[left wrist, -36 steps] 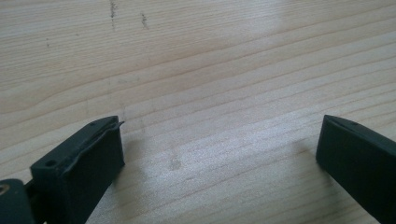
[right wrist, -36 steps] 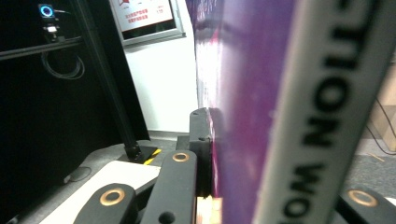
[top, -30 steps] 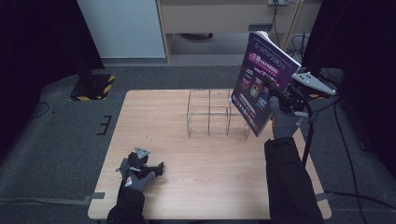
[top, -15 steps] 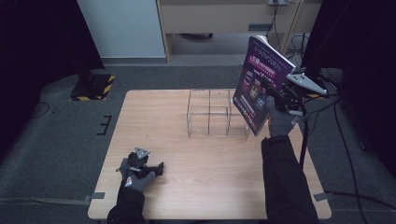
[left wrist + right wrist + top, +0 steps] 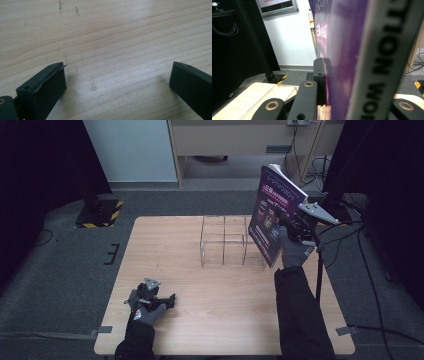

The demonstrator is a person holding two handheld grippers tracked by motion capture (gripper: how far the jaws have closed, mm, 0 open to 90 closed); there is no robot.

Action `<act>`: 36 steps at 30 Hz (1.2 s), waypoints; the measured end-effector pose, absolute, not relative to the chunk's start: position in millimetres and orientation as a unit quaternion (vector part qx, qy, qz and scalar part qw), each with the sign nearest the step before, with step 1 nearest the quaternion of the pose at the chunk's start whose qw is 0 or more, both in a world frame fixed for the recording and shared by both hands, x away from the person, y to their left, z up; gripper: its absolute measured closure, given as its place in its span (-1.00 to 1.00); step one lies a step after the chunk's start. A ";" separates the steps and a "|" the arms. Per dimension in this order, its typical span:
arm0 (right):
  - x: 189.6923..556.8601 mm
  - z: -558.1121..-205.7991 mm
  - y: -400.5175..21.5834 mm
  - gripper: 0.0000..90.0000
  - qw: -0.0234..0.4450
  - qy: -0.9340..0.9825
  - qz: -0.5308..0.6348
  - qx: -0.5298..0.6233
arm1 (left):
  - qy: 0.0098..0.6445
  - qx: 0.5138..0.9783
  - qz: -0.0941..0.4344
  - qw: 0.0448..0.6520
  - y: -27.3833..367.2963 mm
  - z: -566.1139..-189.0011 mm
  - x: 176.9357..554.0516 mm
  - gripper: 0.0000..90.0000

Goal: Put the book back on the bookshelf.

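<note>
- The right gripper point(image 5: 292, 227) is clamped on a purple book point(image 5: 272, 217); in the right gripper view its jaws press the cover and the book's point(image 5: 352, 60) spine rises right in front of the camera.
- The book hangs upright and tilted in the air, above the right end of the clear wire rack point(image 5: 225, 240) and not yet touching it.
- The rack stands toward the far side of the wooden table point(image 5: 200, 320), and its compartments look empty.
- The left gripper point(image 5: 150, 297) rests on the table well to the near left of the rack, with its jaws spread wide over bare wood point(image 5: 112, 50) and nothing between them.
- My reading: the pick-up is done; what is left is lowering the book into 1 of the rack's slots and letting go.
</note>
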State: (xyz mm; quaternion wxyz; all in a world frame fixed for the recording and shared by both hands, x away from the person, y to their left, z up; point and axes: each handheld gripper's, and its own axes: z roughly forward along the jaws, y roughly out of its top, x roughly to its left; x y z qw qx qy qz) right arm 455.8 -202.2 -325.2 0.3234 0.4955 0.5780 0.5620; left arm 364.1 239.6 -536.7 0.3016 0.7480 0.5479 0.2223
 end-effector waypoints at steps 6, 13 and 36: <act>460.0 -334.9 -197.6 0.84 0.325 0.580 0.556 0.499 | 0.548 0.748 0.222 0.302 239.6 -536.7 364.1 -1.00; 465.3 -348.2 -191.1 0.84 0.324 0.584 0.550 0.502 | 0.548 0.748 0.223 0.302 239.5 -536.7 364.1 -1.00; 475.6 -391.7 -180.5 0.84 0.318 0.593 0.527 0.519 | 0.548 0.748 0.223 0.302 239.5 -536.8 364.1 -1.00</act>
